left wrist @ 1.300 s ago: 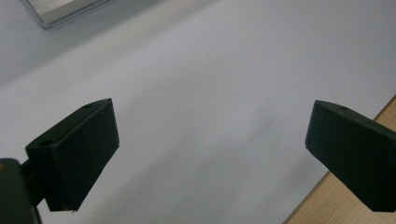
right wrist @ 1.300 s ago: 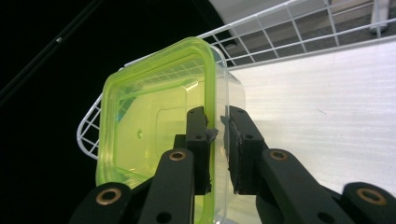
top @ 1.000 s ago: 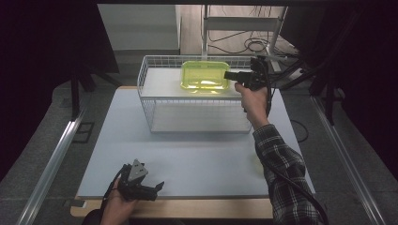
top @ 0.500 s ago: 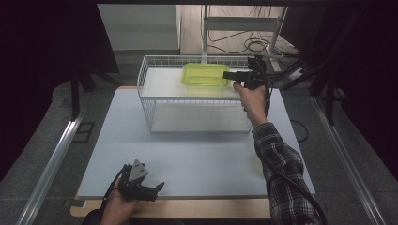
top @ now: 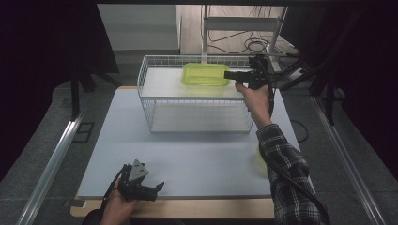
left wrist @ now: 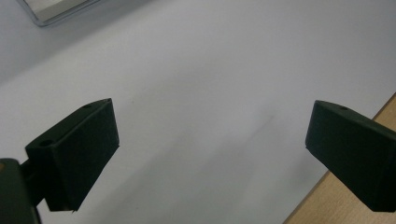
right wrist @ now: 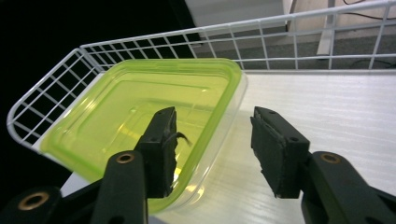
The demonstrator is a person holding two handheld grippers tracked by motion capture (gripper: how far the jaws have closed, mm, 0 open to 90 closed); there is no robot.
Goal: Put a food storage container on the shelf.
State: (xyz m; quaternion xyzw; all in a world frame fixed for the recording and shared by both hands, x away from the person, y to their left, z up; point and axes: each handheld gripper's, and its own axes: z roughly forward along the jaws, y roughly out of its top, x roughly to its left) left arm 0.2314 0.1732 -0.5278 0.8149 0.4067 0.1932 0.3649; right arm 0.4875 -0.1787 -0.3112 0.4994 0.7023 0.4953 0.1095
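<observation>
Now right hand-held gripper [right wrist: 212, 149] opening astride container [right wrist: 140, 116] rim, shelf beside bare

no readable text, labels or numbers — none legible

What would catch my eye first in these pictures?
A bright yellow-green plastic container sits on the top shelf of a white wire rack at the table's far side. The right gripper hovers at its edge, its jaws having just been opening. The left gripper rests open near the front edge.
</observation>
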